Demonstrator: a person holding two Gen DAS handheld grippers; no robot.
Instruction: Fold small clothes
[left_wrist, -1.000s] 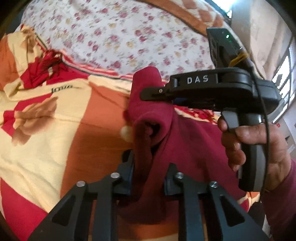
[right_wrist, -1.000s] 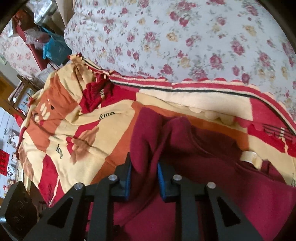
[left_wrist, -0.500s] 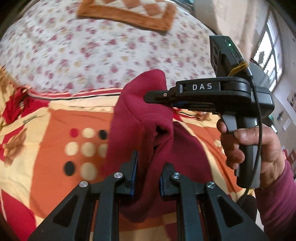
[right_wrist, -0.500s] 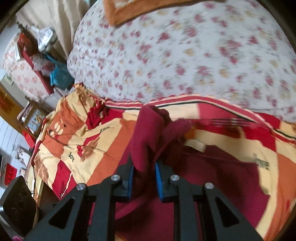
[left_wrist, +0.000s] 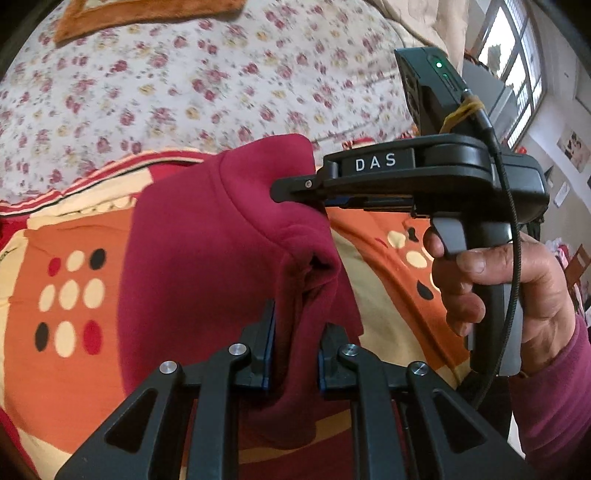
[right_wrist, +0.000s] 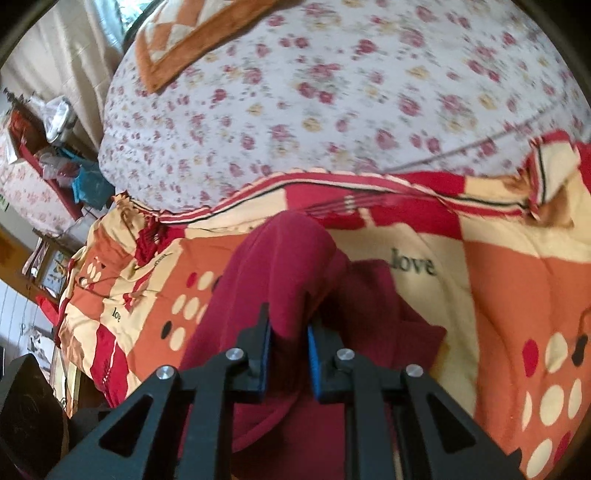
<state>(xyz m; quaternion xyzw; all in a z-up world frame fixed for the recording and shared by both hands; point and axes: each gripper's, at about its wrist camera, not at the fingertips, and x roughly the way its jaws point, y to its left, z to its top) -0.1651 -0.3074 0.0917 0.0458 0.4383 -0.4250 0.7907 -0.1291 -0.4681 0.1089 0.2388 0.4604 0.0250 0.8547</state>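
In the left wrist view, the left gripper (left_wrist: 293, 345) is clamped on a bunched fold of the maroon garment (left_wrist: 221, 258), the cloth squeezed between its two blue-padded fingers (left_wrist: 268, 343) and hanging in a loose lobe below them. The garment rises from the fingers as a raised ridge with a stitched seam curving across it, lifted off the blanket (left_wrist: 62, 332), an orange, cream and red cover with oval dots. Up and to the right, the right gripper (left_wrist: 295, 188) comes in from the side, its black tip pressed into the top of the same garment; its body reads DAS and the right hand (left_wrist: 509, 295) grips the handle with a finger on the trigger. A black cable (left_wrist: 513, 221) loops down past the hand. Behind lies a floral quilt (left_wrist: 184, 92), and a window (left_wrist: 517, 55) shows at the upper right. In the right wrist view, the right gripper (right_wrist: 289, 349) is likewise clenched on the garment (right_wrist: 280, 258), a humped fold pinched between its blue pads (right_wrist: 314, 354), the rest spilling down and to the right over the blanket (right_wrist: 517, 295), near the printed word love (right_wrist: 413, 264). The quilt (right_wrist: 332, 92) fills the top, with cluttered shelves (right_wrist: 48, 155) at the far left.
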